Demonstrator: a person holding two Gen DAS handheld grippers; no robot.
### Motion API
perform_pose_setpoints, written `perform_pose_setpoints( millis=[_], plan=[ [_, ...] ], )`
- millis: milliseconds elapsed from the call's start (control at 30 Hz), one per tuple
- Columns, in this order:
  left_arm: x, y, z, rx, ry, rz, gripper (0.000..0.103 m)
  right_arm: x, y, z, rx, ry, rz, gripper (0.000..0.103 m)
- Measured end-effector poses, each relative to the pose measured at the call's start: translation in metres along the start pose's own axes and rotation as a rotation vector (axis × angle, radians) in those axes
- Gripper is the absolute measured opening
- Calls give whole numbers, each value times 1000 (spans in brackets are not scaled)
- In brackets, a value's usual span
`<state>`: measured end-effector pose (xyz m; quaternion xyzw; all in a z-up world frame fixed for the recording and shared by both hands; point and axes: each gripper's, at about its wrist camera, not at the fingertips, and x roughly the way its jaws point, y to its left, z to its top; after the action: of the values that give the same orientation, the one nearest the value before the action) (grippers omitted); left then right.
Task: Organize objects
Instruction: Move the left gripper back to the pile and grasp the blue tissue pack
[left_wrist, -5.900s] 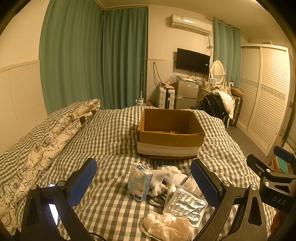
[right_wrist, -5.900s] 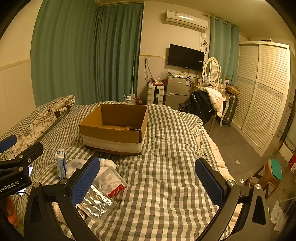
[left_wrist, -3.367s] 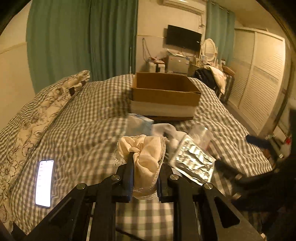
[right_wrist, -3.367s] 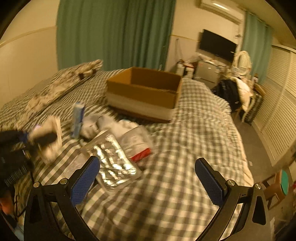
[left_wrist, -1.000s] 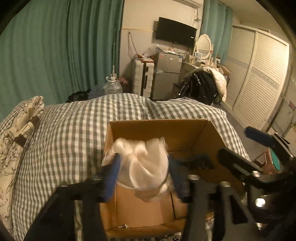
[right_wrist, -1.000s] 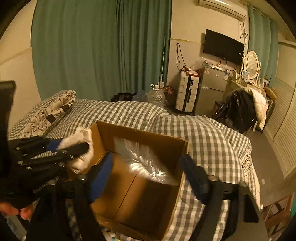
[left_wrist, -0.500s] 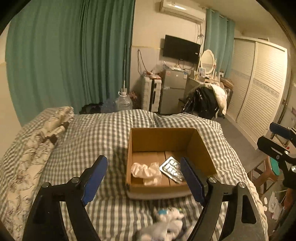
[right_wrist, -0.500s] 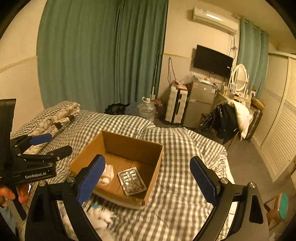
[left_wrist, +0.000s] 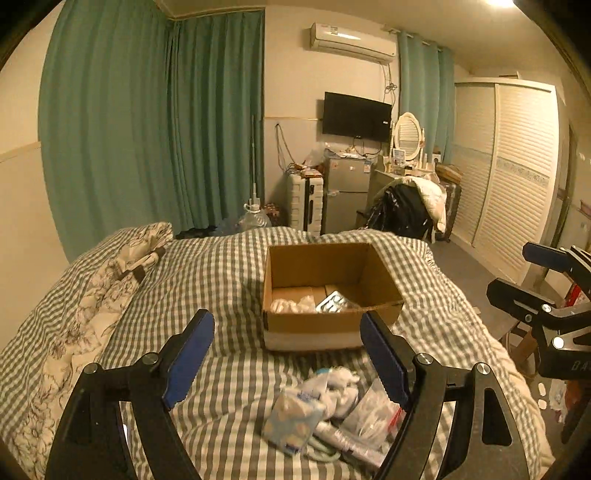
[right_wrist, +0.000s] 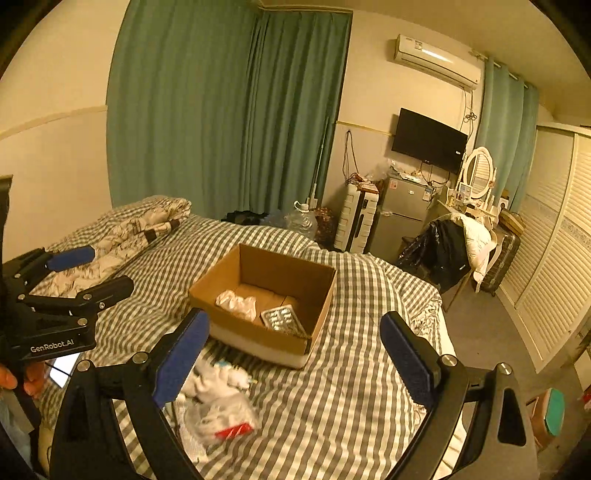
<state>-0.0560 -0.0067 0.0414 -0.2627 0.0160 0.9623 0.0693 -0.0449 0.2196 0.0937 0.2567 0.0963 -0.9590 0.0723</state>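
An open cardboard box (left_wrist: 332, 325) (right_wrist: 255, 334) sits on the checked bed. Inside lie a cream lace cloth (left_wrist: 291, 305) (right_wrist: 236, 301) and a silver blister pack (left_wrist: 334, 302) (right_wrist: 282, 317). In front of the box is a pile: a blue tissue pack (left_wrist: 295, 417), white cloth (left_wrist: 341, 384) (right_wrist: 214, 382) and a clear bag with a red label (left_wrist: 369, 417) (right_wrist: 225, 421). My left gripper (left_wrist: 286, 360) is open and empty above the pile. My right gripper (right_wrist: 295, 356) is open and empty, near the box's front corner.
A floral quilt (left_wrist: 92, 295) lies along the bed's left side. A phone (right_wrist: 64, 365) lies on the bed at the left. A stool (right_wrist: 554, 411) stands on the floor by the bed's right edge. Wardrobe doors (left_wrist: 509, 177) line the right wall.
Both grippers have drawn back from the box toward the near end of the bed. The cloth and blister pack stay in the box, where they were released earlier.
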Motion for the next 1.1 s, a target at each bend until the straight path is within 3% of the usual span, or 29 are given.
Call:
perform_pose_setpoints(
  millis=[300, 433, 833, 933, 1000, 1100],
  plan=[
    [26, 17, -71, -112, 99, 19, 84, 33, 31, -54, -13, 69, -27, 94],
    [45, 18, -96, -92, 172, 41, 84, 60, 41, -74, -30, 130, -21, 94],
    [94, -2, -111, -53, 256, -28, 84, 99, 33, -101, 30, 222, 11, 94],
    [106, -3, -110, -62, 281, -60, 77, 104, 30, -103, 43, 234, 14, 94],
    [113, -3, -111, -70, 306, -73, 62, 106, 30, -104, 47, 240, 12, 94],
    [112, -3, -112, -73, 302, -99, 51, 108, 29, -106, 52, 249, 8, 94]
  ],
)
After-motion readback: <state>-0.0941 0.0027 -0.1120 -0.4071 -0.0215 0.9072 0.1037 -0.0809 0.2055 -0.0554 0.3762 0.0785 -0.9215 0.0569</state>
